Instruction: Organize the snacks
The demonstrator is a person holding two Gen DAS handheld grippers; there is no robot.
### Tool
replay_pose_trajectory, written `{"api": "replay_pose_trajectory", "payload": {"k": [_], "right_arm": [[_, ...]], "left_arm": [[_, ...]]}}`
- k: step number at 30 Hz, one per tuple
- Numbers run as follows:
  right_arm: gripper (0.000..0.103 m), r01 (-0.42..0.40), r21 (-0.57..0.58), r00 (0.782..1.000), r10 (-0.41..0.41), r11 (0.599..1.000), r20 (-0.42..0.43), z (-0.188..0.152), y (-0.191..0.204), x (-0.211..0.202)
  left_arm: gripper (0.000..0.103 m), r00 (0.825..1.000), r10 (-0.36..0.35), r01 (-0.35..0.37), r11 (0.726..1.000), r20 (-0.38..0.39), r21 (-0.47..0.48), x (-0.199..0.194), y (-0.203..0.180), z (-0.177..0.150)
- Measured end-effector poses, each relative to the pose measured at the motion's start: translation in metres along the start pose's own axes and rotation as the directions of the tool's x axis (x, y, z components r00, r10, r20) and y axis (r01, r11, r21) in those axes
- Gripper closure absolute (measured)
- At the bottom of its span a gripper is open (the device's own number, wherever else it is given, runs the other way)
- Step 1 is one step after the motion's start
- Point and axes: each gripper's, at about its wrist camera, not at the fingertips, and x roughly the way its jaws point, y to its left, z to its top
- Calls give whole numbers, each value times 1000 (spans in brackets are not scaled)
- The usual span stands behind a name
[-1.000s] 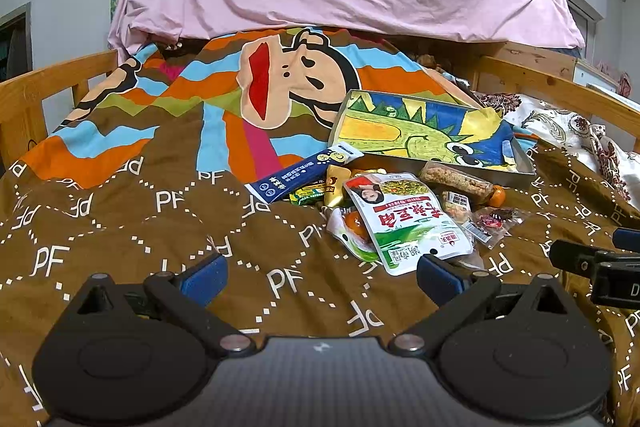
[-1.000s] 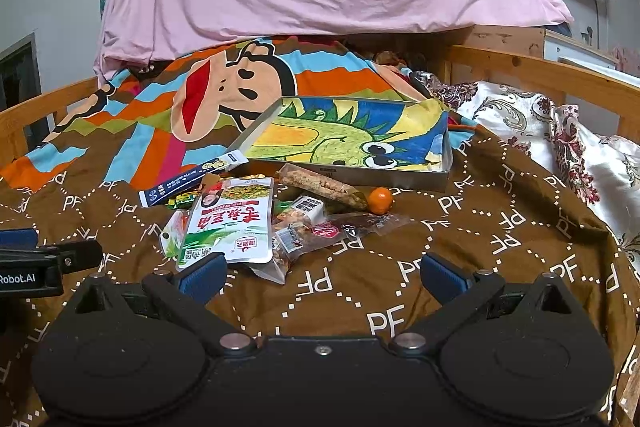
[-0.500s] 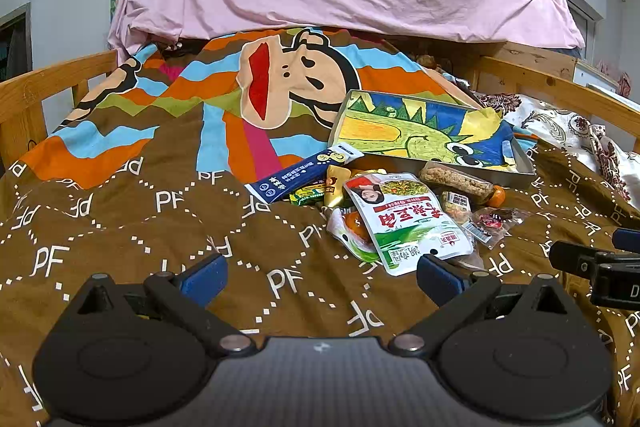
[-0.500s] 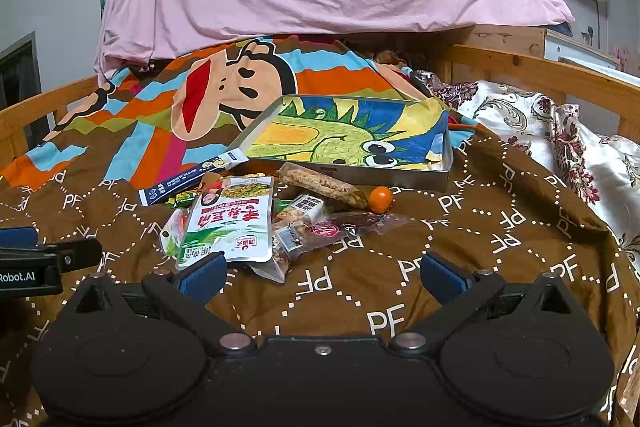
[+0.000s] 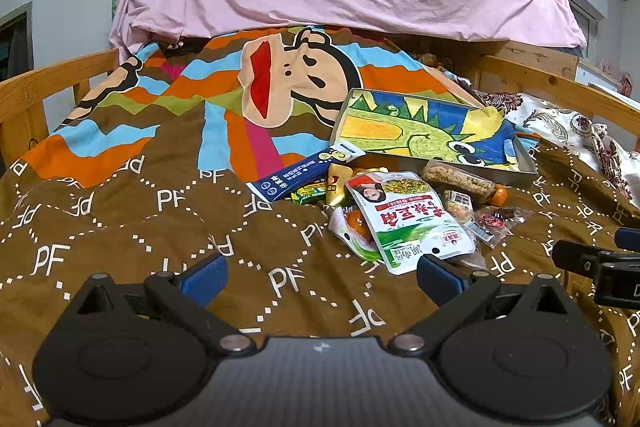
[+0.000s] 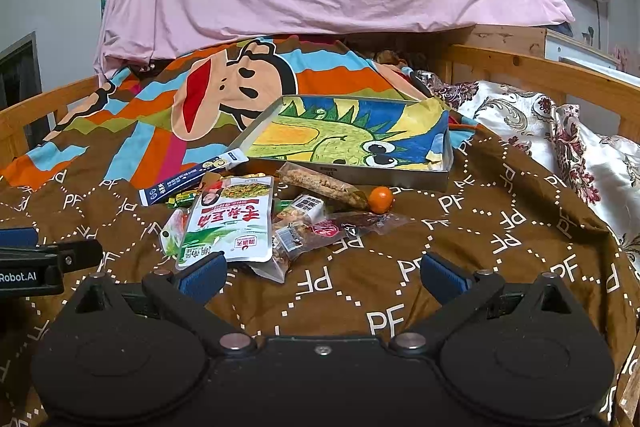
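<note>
Change: nothing has visibly moved over the last second; both grippers hover in the same place above the bed and the snack pile is undisturbed.
Meaning: sorting looks not yet begun; no snack is in the tray.
Left gripper (image 5: 320,273): fingers spread, empty, the right fingertip just short of the green-and-white pouch (image 5: 412,219).
Right gripper (image 6: 322,273): fingers spread, empty, its left fingertip near the same pouch (image 6: 230,223).
Snacks: heaped on the brown quilt (image 5: 120,223), just in front of the tray.
Tray (image 6: 444,157): metal, lined with a dinosaur drawing.
Around: blue stick packet (image 5: 298,177), granola bar (image 6: 322,185), small orange (image 6: 380,199).
Obstacles: overlapping wrappers, soft bedding, wooden bed rail (image 6: 536,71) well apart.
</note>
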Motion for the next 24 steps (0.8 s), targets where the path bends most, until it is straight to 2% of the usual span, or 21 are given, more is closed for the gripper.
{"api": "replay_pose_trajectory", "payload": {"k": [11, 17, 20, 24], "right_arm": [[0, 3, -44, 1000, -3, 999, -14, -1, 1, 8], [0, -30, -91, 999, 32, 995, 25, 0, 3, 8], [0, -49, -137, 997, 56, 989, 44, 1, 5, 10], [0, -95, -201, 994, 103, 975, 25, 2, 3, 16]], "left_arm": [[0, 1000, 8, -8, 1000, -16, -8, 4, 0, 0], [0, 1000, 8, -8, 1000, -21, -5, 7, -1, 0], [0, 999, -17, 16, 999, -30, -29, 10, 1, -1], [0, 998, -41, 40, 998, -46, -42, 17, 2, 0]]}}
